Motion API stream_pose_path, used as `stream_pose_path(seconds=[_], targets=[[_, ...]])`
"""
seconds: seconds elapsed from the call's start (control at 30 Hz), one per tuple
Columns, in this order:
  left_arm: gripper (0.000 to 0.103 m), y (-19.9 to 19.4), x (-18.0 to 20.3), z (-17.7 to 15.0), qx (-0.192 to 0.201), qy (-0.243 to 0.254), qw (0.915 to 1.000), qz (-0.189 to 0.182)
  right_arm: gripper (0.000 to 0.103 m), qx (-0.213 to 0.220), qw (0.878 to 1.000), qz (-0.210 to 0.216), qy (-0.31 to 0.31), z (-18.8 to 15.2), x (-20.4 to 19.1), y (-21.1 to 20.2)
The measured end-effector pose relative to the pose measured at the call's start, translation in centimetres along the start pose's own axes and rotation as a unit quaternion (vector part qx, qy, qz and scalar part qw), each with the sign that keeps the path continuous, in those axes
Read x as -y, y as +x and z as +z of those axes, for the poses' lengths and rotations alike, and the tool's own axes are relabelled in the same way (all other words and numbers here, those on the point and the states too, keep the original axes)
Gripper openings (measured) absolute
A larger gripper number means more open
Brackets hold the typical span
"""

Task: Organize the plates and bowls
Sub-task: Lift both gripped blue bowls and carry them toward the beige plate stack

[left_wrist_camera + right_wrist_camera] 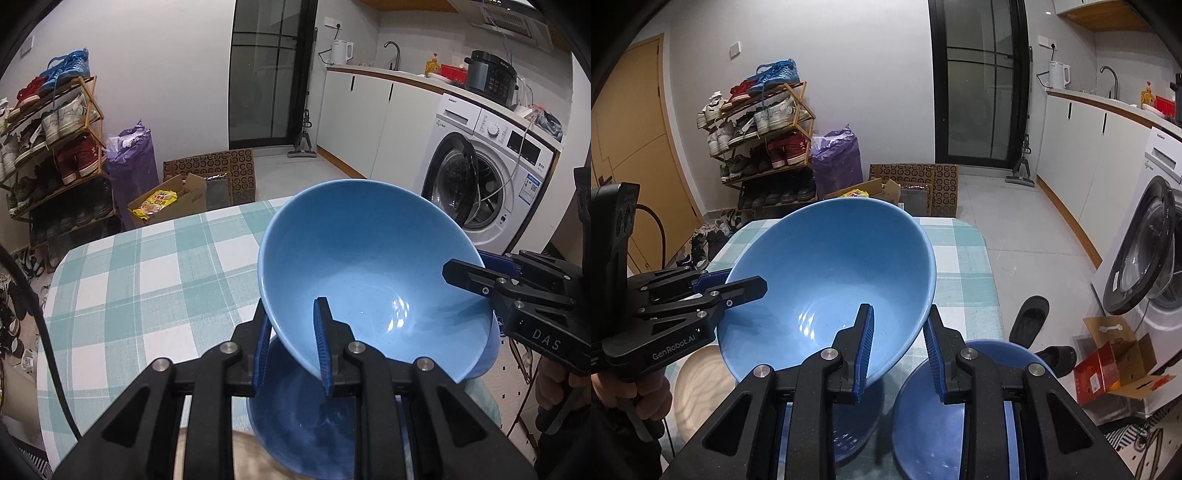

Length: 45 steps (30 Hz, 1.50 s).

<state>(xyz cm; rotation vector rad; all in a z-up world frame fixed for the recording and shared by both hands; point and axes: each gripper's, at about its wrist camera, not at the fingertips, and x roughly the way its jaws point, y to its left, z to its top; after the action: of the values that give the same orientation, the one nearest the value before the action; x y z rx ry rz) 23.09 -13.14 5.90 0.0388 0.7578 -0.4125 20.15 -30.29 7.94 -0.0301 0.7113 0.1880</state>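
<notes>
A light blue bowl [369,273] is held tilted above the checked table [147,280]. My left gripper [291,343] is shut on its near rim, one finger inside and one outside. My right gripper [897,350] grips the opposite rim the same way; it shows in the left wrist view [480,273] at the right. The bowl [831,280] fills the middle of the right wrist view, with the left gripper [738,286] on its left rim. A darker blue bowl [306,417] sits on the table beneath. Another dark blue dish [931,413] lies at the lower right.
A pale wooden plate [698,384] lies on the table at the left. The table's far edge [960,221] drops to a tiled floor. A washing machine [491,177] stands at the right, a shoe rack [55,147] at the left, cardboard boxes [177,199] beyond the table.
</notes>
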Motion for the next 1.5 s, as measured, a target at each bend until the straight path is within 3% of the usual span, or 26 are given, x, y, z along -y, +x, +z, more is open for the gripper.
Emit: stream_pose_path(seconds=[0.57, 1.0, 1.5], targets=[[0.021, -2.4, -0.8, -3.7, -0.004, -0.002, 0.9997, 0.023, 0.028, -0.009, 1.0, 0.02, -0.007, -4.6, -3.5, -0.9], [0.021, -1.4, -0.9, -5.6, -0.022, -0.003, 0.9994, 0.028, 0.028, -0.033, 0.999, 0.025, -0.005, -6.5, -3.8, 0.5], [0.021, 0.1, -0.8, -6.9, -0.042, 0.002, 0.9982, 0.042, 0.028, -0.046, 0.999, 0.004, -0.005, -7.9, -4.8, 2.4]])
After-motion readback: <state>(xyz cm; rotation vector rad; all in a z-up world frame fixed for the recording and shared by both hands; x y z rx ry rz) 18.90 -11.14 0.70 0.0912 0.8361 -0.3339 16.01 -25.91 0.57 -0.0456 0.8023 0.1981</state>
